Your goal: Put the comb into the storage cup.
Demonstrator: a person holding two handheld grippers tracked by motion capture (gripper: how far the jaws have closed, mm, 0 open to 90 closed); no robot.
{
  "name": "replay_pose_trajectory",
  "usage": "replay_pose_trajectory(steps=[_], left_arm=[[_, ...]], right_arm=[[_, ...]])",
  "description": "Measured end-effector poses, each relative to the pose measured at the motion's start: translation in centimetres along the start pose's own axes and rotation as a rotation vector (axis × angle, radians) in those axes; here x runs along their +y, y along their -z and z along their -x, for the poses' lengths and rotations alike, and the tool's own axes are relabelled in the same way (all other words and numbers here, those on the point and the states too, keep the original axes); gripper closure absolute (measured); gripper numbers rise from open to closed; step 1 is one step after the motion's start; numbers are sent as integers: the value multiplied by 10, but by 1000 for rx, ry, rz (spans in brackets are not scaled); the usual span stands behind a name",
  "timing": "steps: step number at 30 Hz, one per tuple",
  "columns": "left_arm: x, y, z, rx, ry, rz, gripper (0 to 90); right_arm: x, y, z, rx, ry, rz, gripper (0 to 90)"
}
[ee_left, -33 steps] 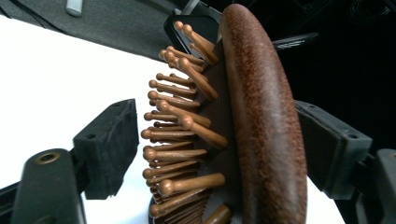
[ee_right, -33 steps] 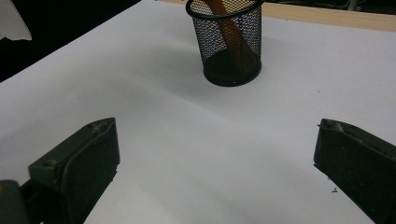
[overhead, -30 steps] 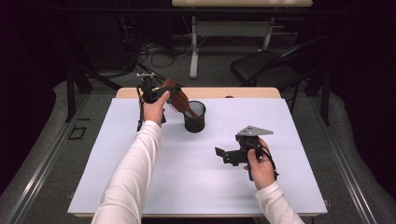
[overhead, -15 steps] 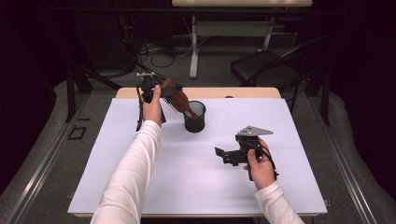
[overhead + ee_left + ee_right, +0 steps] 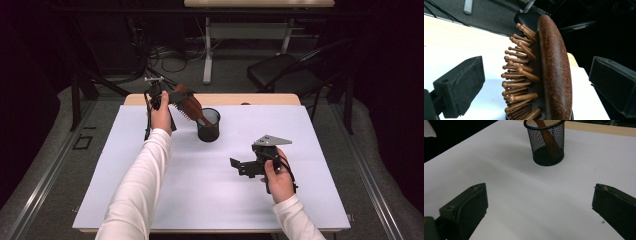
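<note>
A white sheet covers the counter (image 5: 150,200), and a strip of its light wood shows at the far edge. Near the far middle of the sheet stands a black mesh cup (image 5: 208,125), upright. A brown wooden hairbrush (image 5: 190,106) stands in the cup with its handle down inside; through the mesh, in the right gripper view, the handle leans across the cup from the rim to the bottom. The head of the brush sticks out over the rim and tilts toward the left gripper (image 5: 172,96), which the left hand (image 5: 161,112) holds up just beside the cup, above the counter. In the left gripper view the brush head, with its wooden pins facing the left jaw, sits between the two jaws, but there is clear space on both sides, so the jaws are wide open and grip nothing. The right gripper (image 5: 239,167) is held by the right hand (image 5: 277,177) low over the sheet, nearer to the person and well apart from the cup. Its jaws are also spread wide, with bare white sheet between them, and they point toward the cup.
</note>
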State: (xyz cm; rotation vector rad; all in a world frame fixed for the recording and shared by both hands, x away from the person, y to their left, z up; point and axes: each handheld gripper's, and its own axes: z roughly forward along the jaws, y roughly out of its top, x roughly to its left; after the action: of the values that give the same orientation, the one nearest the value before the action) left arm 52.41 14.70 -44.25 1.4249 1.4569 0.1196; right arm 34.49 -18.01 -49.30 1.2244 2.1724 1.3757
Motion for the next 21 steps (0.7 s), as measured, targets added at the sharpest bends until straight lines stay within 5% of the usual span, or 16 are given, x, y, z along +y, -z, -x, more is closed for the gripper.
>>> replay_pose_trajectory(steps=[21], left_arm=[[2, 2, -2, -7, -1, -5, 4]], right_arm=[[-1, -1, -1, -1, -2, -3, 0]])
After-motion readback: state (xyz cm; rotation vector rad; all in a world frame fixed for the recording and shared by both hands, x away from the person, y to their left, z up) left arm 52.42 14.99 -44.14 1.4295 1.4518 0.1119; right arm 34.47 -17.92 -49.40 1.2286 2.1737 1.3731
